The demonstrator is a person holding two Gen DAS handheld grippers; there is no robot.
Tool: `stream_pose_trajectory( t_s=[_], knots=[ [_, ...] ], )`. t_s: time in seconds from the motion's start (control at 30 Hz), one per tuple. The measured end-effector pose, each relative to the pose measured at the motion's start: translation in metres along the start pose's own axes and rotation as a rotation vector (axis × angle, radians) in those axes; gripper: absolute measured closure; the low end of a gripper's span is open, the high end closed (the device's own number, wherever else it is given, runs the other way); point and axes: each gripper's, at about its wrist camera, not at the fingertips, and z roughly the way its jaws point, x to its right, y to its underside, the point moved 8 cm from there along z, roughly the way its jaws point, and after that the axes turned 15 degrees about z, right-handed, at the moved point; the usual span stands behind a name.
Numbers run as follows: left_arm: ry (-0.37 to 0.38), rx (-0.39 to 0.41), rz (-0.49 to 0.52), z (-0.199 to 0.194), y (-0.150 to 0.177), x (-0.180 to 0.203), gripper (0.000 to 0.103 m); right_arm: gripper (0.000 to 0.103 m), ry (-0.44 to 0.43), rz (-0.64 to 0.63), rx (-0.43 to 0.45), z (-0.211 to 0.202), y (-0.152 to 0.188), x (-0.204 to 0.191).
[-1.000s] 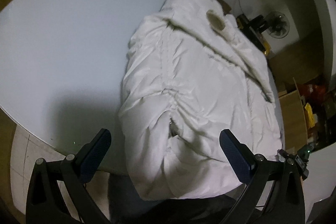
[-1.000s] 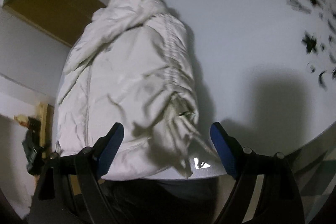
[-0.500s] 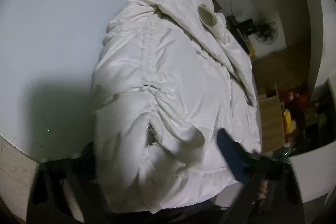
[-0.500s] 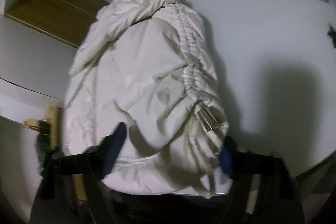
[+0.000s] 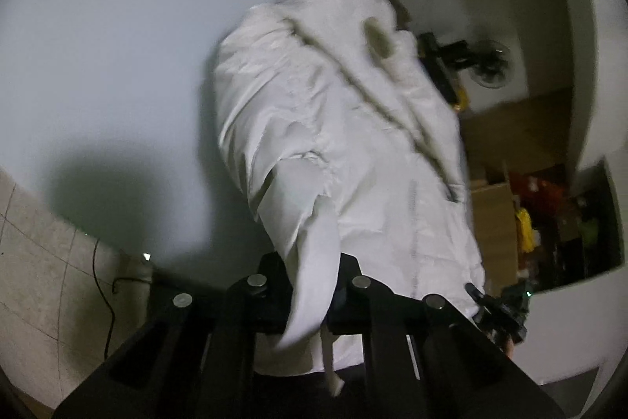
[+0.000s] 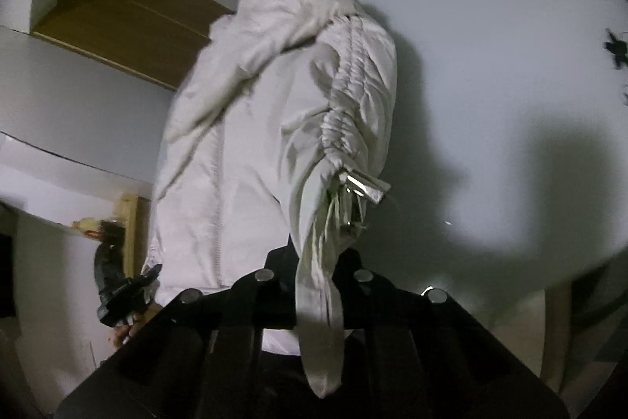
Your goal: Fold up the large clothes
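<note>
A large white puffy jacket (image 5: 337,128) lies lengthwise on a round white table (image 5: 117,46). My left gripper (image 5: 312,285) is shut on the jacket's near hem, and a fold of white cloth hangs down between its jaws. In the right wrist view the same jacket (image 6: 251,152) shows its gathered seam and a shiny metal tag (image 6: 363,185). My right gripper (image 6: 316,275) is shut on the near hem at that gathered corner, with cloth trailing over the jaws. Both near corners are lifted off the table.
Black markings (image 6: 612,46) sit on the table's far side. A fan (image 5: 490,65) and cardboard boxes (image 5: 494,218) with clutter stand beyond the table. The other gripper (image 6: 121,293) shows at the jacket's left edge. Tiled floor (image 5: 43,262) lies below.
Both grippers moved in from open over the hem and closed on the jacket's near edge. The near corners are now raised and the cloth bunches toward the grippers.
</note>
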Motion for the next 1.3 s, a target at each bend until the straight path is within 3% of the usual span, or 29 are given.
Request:
stream_pose_trajectory(
  t_s=[0.17,0.33,0.37,0.4,0.47,0.53,0.57,0.6,0.7,0.93,1.03,1.13,1.17,1.2,1.23,1.27,1.3],
  knots=[
    [-0.001,-0.015,-0.012,-0.004,0.004,-0.009,0.093,0.093,0.046,-0.005,-0.035,0.002,0.005,0.014],
    [0.030,-0.043,-0.078,0.007,0.006,-0.024,0.090,0.078,0.103,0.038,-0.067,0.021,0.002,0.030],
    [0.027,-0.044,-0.066,0.005,0.009,-0.024,0.090,0.073,0.099,0.042,-0.071,0.020,0.002,0.030],
    [0.020,-0.046,-0.058,0.006,0.009,-0.025,0.090,0.055,0.099,0.045,-0.078,0.021,0.002,0.030],
    [0.004,-0.054,-0.043,0.008,0.009,-0.024,0.089,0.037,0.109,0.039,-0.074,0.023,0.003,0.030],
    [-0.018,-0.057,-0.036,0.011,0.010,-0.024,0.088,0.044,0.129,-0.003,-0.063,0.027,0.004,0.026],
    [-0.042,-0.068,-0.016,0.014,0.013,-0.025,0.090,0.065,0.132,-0.006,-0.066,0.030,0.008,0.027],
    [-0.064,-0.078,-0.005,0.016,0.014,-0.025,0.091,0.075,0.131,-0.002,-0.074,0.032,0.010,0.028],
    [-0.084,-0.084,0.012,0.017,0.018,-0.025,0.092,0.085,0.125,-0.027,-0.064,0.028,0.011,0.024],
    [-0.087,-0.069,0.061,0.011,0.012,-0.013,0.092,0.090,0.086,-0.091,-0.050,0.015,0.012,0.001],
    [-0.093,-0.088,0.055,0.017,0.014,-0.017,0.091,0.090,0.161,-0.077,-0.066,0.028,0.010,0.015],
    [-0.072,-0.080,0.031,0.019,0.015,-0.022,0.090,0.080,0.165,-0.049,-0.065,0.032,0.010,0.025],
    [-0.069,-0.083,0.032,0.019,0.015,-0.022,0.089,0.075,0.175,-0.047,-0.057,0.032,0.010,0.027],
    [-0.070,-0.084,0.035,0.020,0.015,-0.022,0.089,0.060,0.185,-0.043,-0.058,0.034,0.010,0.029],
    [-0.075,-0.085,0.041,0.021,0.015,-0.021,0.089,0.056,0.169,-0.044,-0.070,0.036,0.011,0.027],
    [-0.076,-0.082,0.042,0.021,0.015,-0.021,0.089,0.057,0.168,-0.049,-0.077,0.038,0.013,0.026],
    [-0.077,-0.081,0.044,0.022,0.015,-0.021,0.089,0.068,0.172,-0.057,-0.080,0.039,0.013,0.025]
  ],
)
